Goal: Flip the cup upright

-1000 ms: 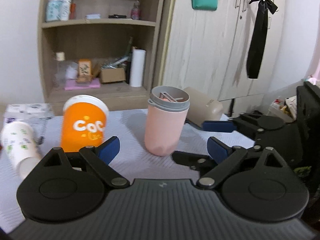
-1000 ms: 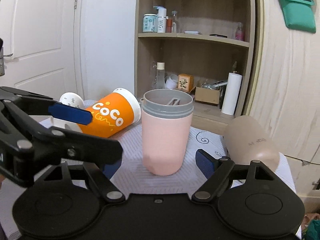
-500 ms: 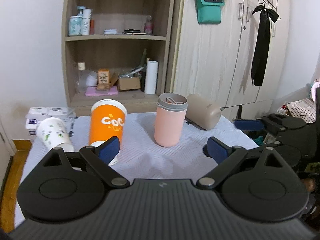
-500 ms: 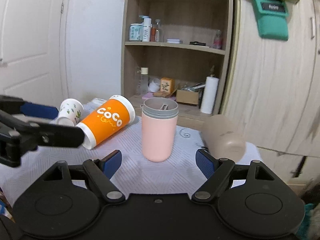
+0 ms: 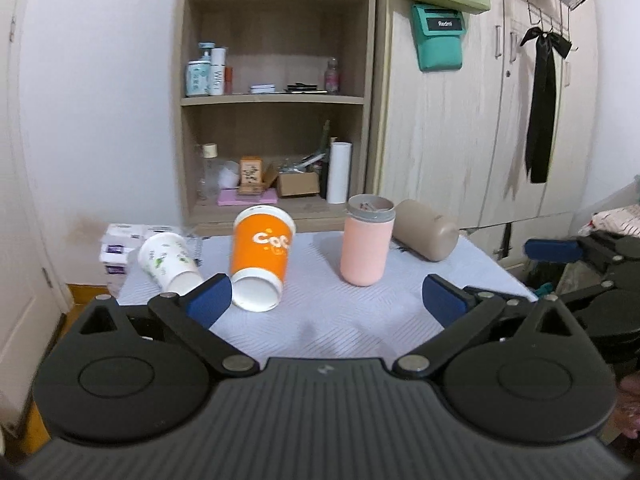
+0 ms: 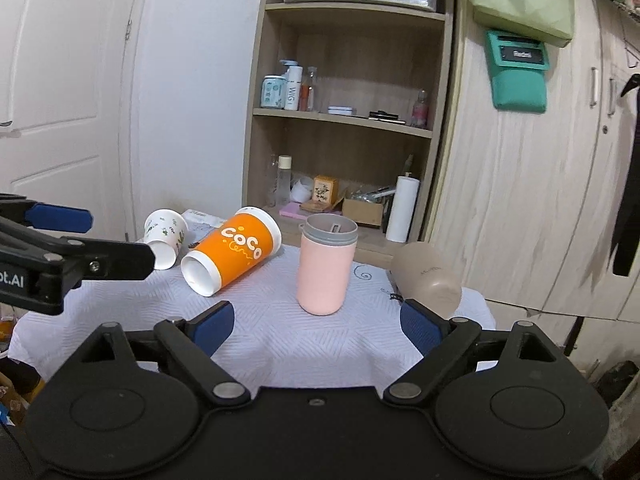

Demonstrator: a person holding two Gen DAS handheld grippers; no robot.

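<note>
A: Distance is what has changed. Both grippers have pulled back from the table [image 5: 360, 320] over the last second; the cups, which filled the middle of each frame, now sit smaller in the centre band.

B: And the pink cup [image 5: 366, 240]?

A: Upright at centre right of the left wrist view, grey rim up, apart from everything but the tan cup [image 5: 426, 230] lying on its side just behind it. In my judgement that one is finished.

B: Grippers holding anything?

A: No. The left gripper [image 5: 326, 298] has its blue pads spread wide with nothing between them, and the right gripper [image 6: 316, 322] is equally spread and empty.

B: So what's left?

A: The orange cup [image 6: 232, 250] lies on its side left of centre in the right wrist view, open mouth toward the lower left. The white cup [image 6: 164, 236] lies beside it, further left. The tan one is down too. The retreat looks like a reset before another approach; which cup comes next I can't tell.
</note>
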